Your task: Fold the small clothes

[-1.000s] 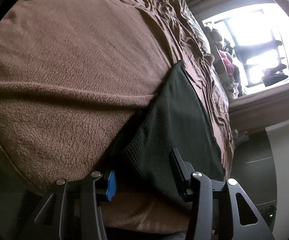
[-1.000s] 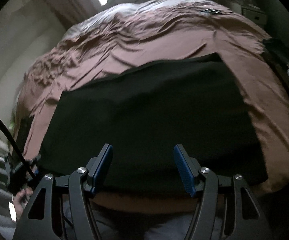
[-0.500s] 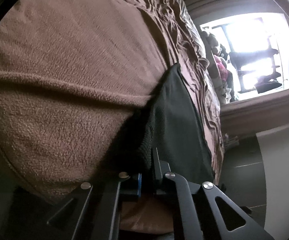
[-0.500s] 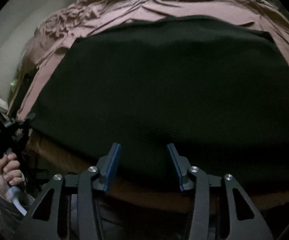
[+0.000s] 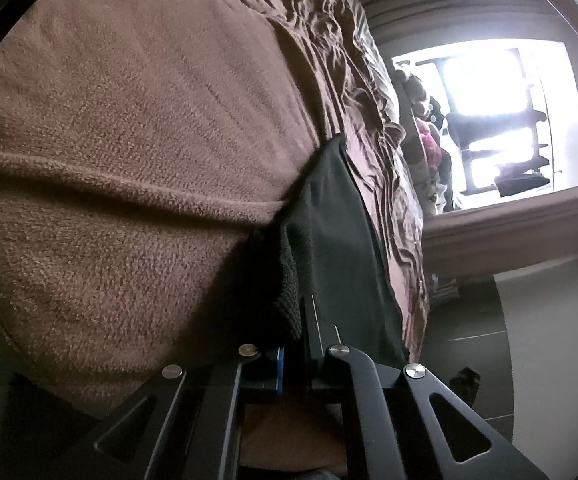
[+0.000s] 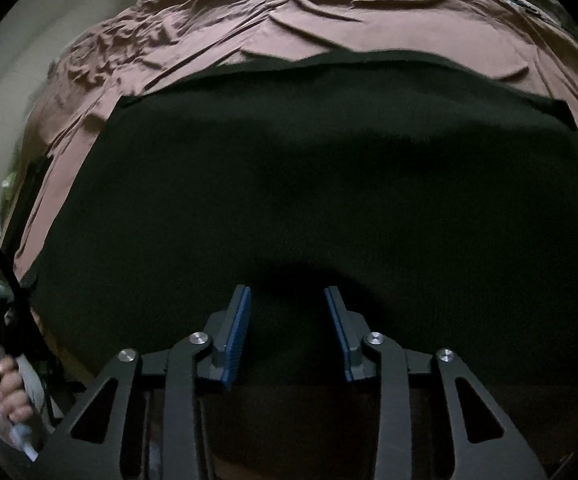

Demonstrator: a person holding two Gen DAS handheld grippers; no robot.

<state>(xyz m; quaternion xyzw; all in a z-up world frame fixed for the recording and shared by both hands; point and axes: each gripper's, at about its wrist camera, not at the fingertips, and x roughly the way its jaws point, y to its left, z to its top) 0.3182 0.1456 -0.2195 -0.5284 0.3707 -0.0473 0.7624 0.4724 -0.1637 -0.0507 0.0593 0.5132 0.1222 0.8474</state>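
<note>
A dark, near-black knit garment (image 6: 309, 184) lies spread flat on a bed with a brown cover (image 6: 297, 24). In the left wrist view the garment (image 5: 333, 248) runs as a narrow strip along the brown cover (image 5: 137, 152). My left gripper (image 5: 293, 344) is shut on the garment's near corner, with a fold of knit bunched at the fingers. My right gripper (image 6: 287, 300) is open, its blue-padded fingers straddling the garment's near edge, low over the cloth. Whether the pads touch the cloth is hard to tell.
A bright window (image 5: 489, 120) with a shelf rack and a heap of colourful items (image 5: 429, 148) lies past the bed's far end. Dark floor (image 5: 473, 344) shows beside the bed. The person's hand (image 6: 7, 396) on the other gripper shows at the lower left.
My left gripper has closed on the garment's corner. My right gripper has moved forward and down over the garment's near edge and its jaws have narrowed.
</note>
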